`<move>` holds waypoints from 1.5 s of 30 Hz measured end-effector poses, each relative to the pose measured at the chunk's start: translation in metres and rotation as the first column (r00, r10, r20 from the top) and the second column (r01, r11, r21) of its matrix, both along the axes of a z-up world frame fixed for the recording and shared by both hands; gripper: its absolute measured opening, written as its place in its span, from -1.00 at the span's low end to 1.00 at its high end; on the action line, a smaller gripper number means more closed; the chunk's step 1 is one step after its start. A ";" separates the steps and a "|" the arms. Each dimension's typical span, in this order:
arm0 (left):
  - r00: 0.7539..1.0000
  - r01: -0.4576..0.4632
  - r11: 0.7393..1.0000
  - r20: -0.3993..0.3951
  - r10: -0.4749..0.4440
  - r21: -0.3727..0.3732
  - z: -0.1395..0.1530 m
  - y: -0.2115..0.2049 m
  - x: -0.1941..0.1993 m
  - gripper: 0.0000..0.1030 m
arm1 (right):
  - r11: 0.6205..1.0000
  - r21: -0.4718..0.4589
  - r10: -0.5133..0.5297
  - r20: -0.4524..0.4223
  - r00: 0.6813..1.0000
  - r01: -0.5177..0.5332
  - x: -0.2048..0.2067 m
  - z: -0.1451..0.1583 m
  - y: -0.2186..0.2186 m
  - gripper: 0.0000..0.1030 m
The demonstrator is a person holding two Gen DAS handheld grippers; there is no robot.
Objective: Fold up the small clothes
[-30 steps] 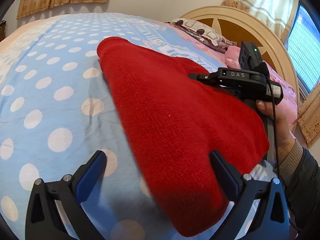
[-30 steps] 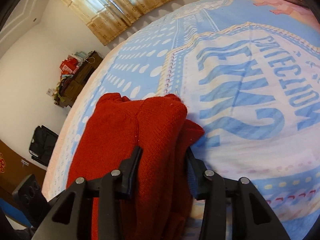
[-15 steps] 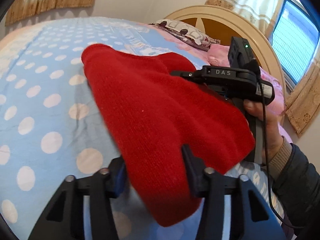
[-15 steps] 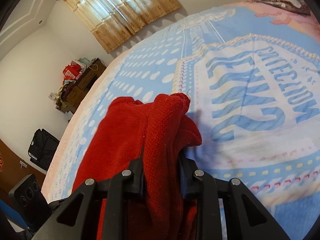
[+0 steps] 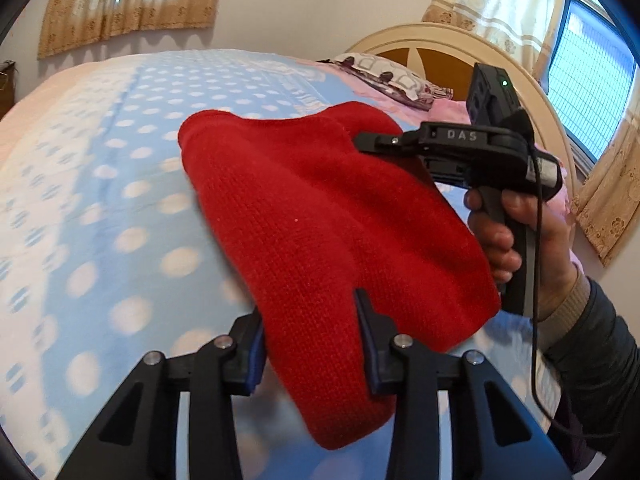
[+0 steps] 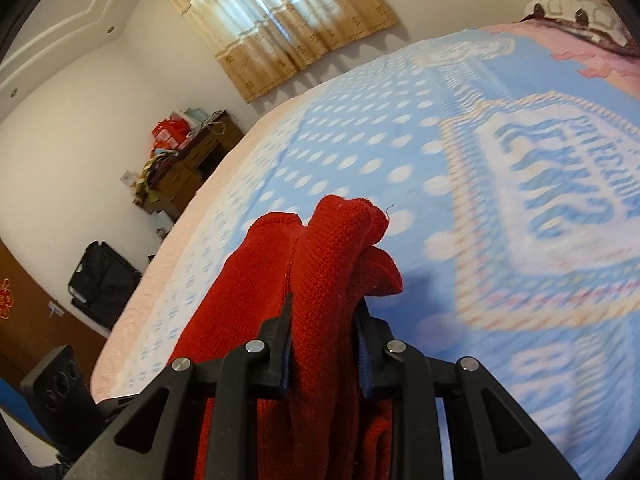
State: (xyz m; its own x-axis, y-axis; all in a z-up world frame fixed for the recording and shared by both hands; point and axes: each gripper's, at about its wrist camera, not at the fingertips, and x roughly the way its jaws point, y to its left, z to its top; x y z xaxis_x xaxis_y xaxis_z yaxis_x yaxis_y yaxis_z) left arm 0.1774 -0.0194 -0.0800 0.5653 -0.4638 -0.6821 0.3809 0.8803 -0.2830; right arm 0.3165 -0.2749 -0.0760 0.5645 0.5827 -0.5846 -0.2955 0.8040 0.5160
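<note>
Left wrist view: left hand-held gripper [image 5: 312, 344] is clamped on the near edge of the red knit garment [image 5: 320, 224]; right hand-held gripper [image 6: 324, 344] is pinched on bunched layers at the far right end. Garment is held above the polka-dot bedspread [image 5: 100, 208].

Risk: thick stacked knit may slip from either pinch, so the fold opens or sags.

Readable: "DAS" on the right unit; bedspread lettering is too blurred to read.

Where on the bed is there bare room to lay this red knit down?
The dotted blue quilt left of the red knit is bare. So is the lettered panel right of it. The pillow and headboard crowd the head end.
</note>
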 end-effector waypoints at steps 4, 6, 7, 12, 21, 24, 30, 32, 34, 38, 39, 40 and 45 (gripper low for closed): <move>0.998 -0.053 0.998 0.024 0.053 0.015 0.010 0.045 -0.023 -0.23 | 0.998 0.028 0.054 -0.002 0.999 -0.053 -0.014 0.009 0.042 -0.52; 0.995 -0.090 0.996 0.037 0.090 0.019 0.015 0.066 -0.035 -0.24 | 0.996 0.041 0.080 -0.006 0.997 -0.080 -0.019 0.011 0.065 -0.52; 0.993 -0.109 0.994 0.041 0.108 0.016 0.016 0.074 -0.038 -0.24 | 0.994 0.041 0.098 -0.002 0.995 -0.098 -0.022 0.013 0.079 -0.52; 0.976 -0.210 0.978 0.051 0.210 -0.003 0.020 0.120 -0.064 -0.25 | 0.983 0.049 0.175 0.000 0.985 -0.175 -0.030 0.016 0.140 -0.53; 0.942 -0.334 0.942 0.031 0.334 -0.023 0.006 0.145 -0.084 -0.26 | 0.953 0.022 0.303 -0.027 0.953 -0.302 -0.026 0.002 0.240 -0.53; 0.933 -0.359 0.933 0.004 0.360 -0.025 -0.005 0.152 -0.087 -0.26 | 0.942 0.000 0.336 -0.049 0.941 -0.336 -0.026 -0.009 0.266 -0.53; 0.926 -0.376 0.927 -0.023 0.376 -0.010 -0.015 0.154 -0.081 -0.26 | 0.933 -0.017 0.356 -0.082 0.931 -0.358 -0.024 -0.030 0.284 -0.53; 0.926 -0.377 0.926 -0.023 0.377 -0.019 -0.015 0.155 -0.082 -0.27 | 0.931 -0.002 0.363 -0.089 0.928 -0.364 -0.020 -0.031 0.284 -0.53; 0.920 -0.392 0.920 -0.012 0.392 -0.010 -0.014 0.158 -0.089 -0.27 | 0.924 0.012 0.382 -0.083 0.921 -0.382 -0.017 -0.028 0.288 -0.53; 0.912 -0.411 0.911 0.006 0.411 0.019 -0.017 0.164 -0.098 -0.27 | 0.907 0.006 0.421 -0.065 0.905 -0.421 -0.019 -0.020 0.305 -0.53; 0.909 -0.416 0.909 -0.008 0.416 0.017 -0.022 0.166 -0.096 -0.27 | 0.906 0.000 0.422 -0.074 0.903 -0.423 -0.018 -0.022 0.309 -0.53; 0.907 -0.421 0.907 -0.020 0.422 0.014 -0.025 0.167 -0.096 -0.27 | 0.907 -0.010 0.419 -0.089 0.903 -0.422 -0.016 -0.026 0.312 -0.53; 0.902 -0.430 0.903 -0.027 0.430 0.015 -0.033 0.167 -0.094 -0.26 | 0.917 -0.042 0.389 -0.128 0.912 -0.397 -0.012 -0.044 0.310 -0.53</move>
State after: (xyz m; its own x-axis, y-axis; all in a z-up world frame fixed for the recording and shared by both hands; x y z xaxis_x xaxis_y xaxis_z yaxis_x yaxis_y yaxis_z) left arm 0.0838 0.1478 -0.1125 0.6886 -0.1746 -0.7038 -0.0432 0.9590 -0.2802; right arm 0.3042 0.0353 -0.1205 0.2249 0.7018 -0.6759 -0.5370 0.6681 0.5151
